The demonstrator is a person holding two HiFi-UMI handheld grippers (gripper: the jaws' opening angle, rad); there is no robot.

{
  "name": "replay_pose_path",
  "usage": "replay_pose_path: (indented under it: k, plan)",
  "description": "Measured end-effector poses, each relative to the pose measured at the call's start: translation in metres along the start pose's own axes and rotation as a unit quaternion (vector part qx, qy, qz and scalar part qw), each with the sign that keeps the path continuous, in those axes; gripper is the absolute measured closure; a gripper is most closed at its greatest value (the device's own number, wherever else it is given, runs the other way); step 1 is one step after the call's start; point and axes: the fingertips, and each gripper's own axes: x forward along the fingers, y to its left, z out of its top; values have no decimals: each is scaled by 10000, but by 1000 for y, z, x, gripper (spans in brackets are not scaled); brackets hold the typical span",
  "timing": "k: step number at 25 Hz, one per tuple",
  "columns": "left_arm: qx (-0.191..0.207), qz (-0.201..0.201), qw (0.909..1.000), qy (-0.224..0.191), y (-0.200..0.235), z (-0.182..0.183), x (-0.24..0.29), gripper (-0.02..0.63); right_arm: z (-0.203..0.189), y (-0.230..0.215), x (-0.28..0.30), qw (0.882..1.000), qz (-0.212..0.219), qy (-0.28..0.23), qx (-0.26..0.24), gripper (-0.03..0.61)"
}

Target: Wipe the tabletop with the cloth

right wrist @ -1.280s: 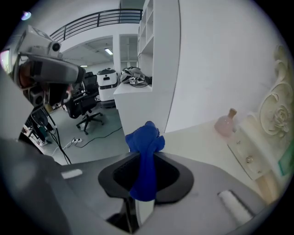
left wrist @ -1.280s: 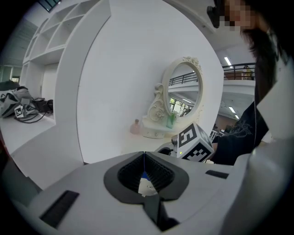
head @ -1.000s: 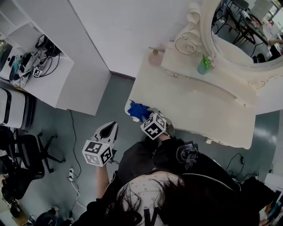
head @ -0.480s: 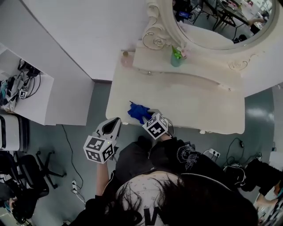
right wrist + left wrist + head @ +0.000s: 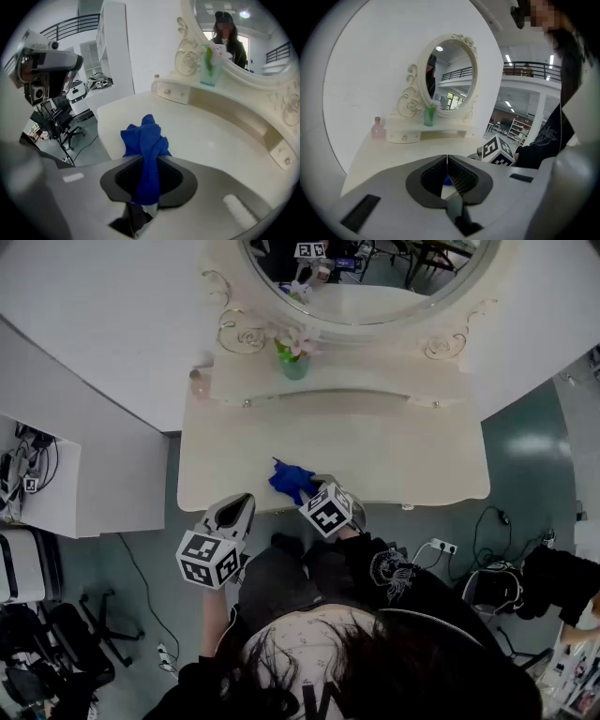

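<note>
The blue cloth (image 5: 292, 480) was bunched near the front edge of the cream worktop (image 5: 403, 451), clamped between the jaws of the right tool (image 5: 149, 161). The left tool (image 5: 447, 159) had its jaws together on nothing, positioned off the worktop's front edge, above the floor (image 5: 150, 540).

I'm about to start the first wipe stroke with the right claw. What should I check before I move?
1. Cloth clamped in right claw: ok, the jaws are shut on it.
2. Cloth spread for wiping: not ok, it is bunched up.
3. Cloth pressed on tabletop: cannot tell.
4. Tabletop ahead free of things: ok. The pink bottle stands at the back-left corner and the green vase on the rear shelf.
5. Left claw out of the way: ok, it is shut, empty and off the table's front edge.
</note>
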Motion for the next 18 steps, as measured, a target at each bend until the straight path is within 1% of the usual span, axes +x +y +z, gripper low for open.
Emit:
replay_pose_path:
  k: [5, 8, 13, 18]
  plan:
    - [266, -400, 9987, 174, -62, 8, 44, 614, -38, -51, -36, 9985, -215, -116, 488, 492]
    - [408, -573, 9972, 261, -93, 11, 65, 614, -60, -78, -56, 9965, -356, -189, 733, 492]
    - [563, -770, 9949, 324, -137, 13, 95, 614, -95, -116, -87, 9932, -541, -266, 996, 492]
    - [684, -1048, 9915, 361, -181, 14, 127, 614, -132, -154, -119, 9887, -777, -285, 1250, 492]
